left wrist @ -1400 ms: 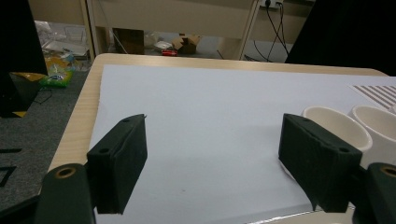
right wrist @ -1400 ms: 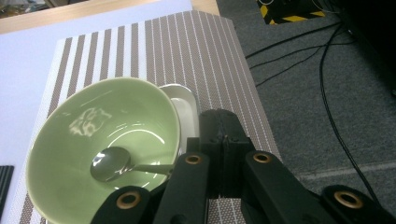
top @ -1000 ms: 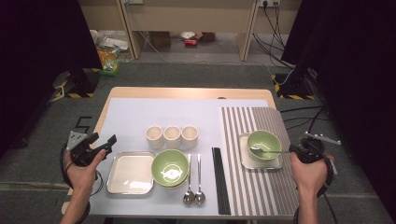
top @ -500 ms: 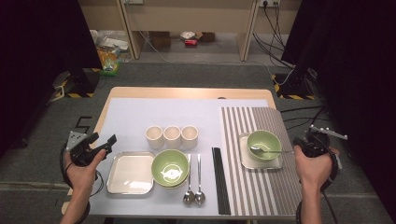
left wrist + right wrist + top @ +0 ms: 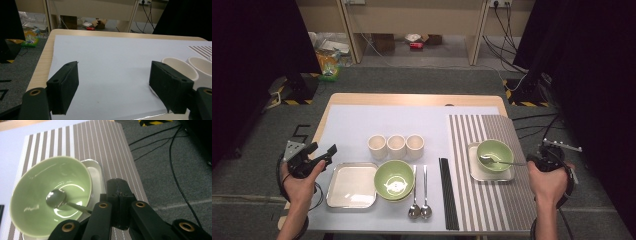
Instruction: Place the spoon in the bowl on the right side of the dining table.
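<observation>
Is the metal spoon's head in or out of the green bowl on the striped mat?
In: the spoon's head rests inside the bowl.

The tool (image 5: 119,202) clamps a spoon (image 5: 58,198) whose head rests inside the green bowl (image 5: 37,187).

You've got grey carpet floor (image 5: 422,80) all round the desk (image 5: 412,99). Dark curtains (image 5: 257,45) hang on both sides. Light wooden furniture (image 5: 412,20) stands at the back, clutter beneath it. Black cables (image 5: 507,25) trail right; hazard-striped tape (image 5: 522,93) marks the floor.
</observation>
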